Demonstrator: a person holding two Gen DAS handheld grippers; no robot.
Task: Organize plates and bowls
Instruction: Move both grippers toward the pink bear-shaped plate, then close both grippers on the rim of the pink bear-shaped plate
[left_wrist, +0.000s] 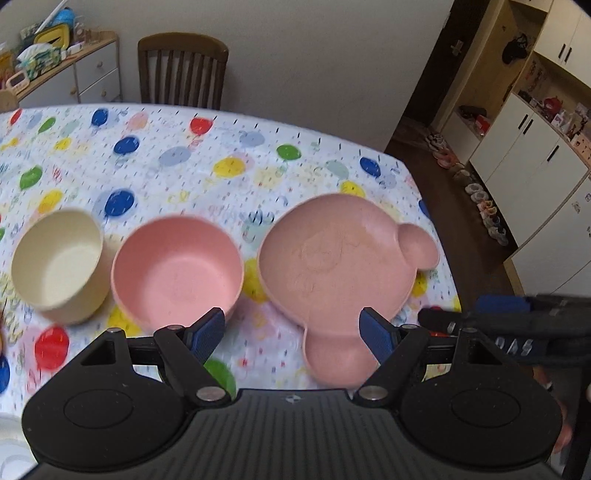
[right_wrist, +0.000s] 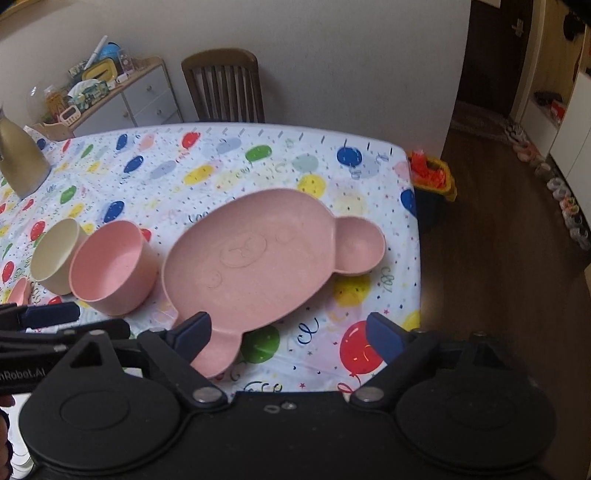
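Both grippers hang above the near table edge, jaws apart, holding nothing. The right gripper (right_wrist: 286, 334) is closest to the bear plate (right_wrist: 258, 254), whose near ear lies by its left finger. The left gripper (left_wrist: 291, 332) faces the gap beside the plate. The pink bowl (left_wrist: 177, 266) and cream bowl (left_wrist: 59, 258) sit left of the plate, farther back.

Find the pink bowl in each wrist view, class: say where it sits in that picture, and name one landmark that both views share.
Left wrist view: the pink bowl sits left of centre, between the cream bowl and the bear-shaped plate.
Right wrist view: the pink bowl sits at the left, again between the cream bowl and the plate.
Shared landmark: the wooden chair behind the table.
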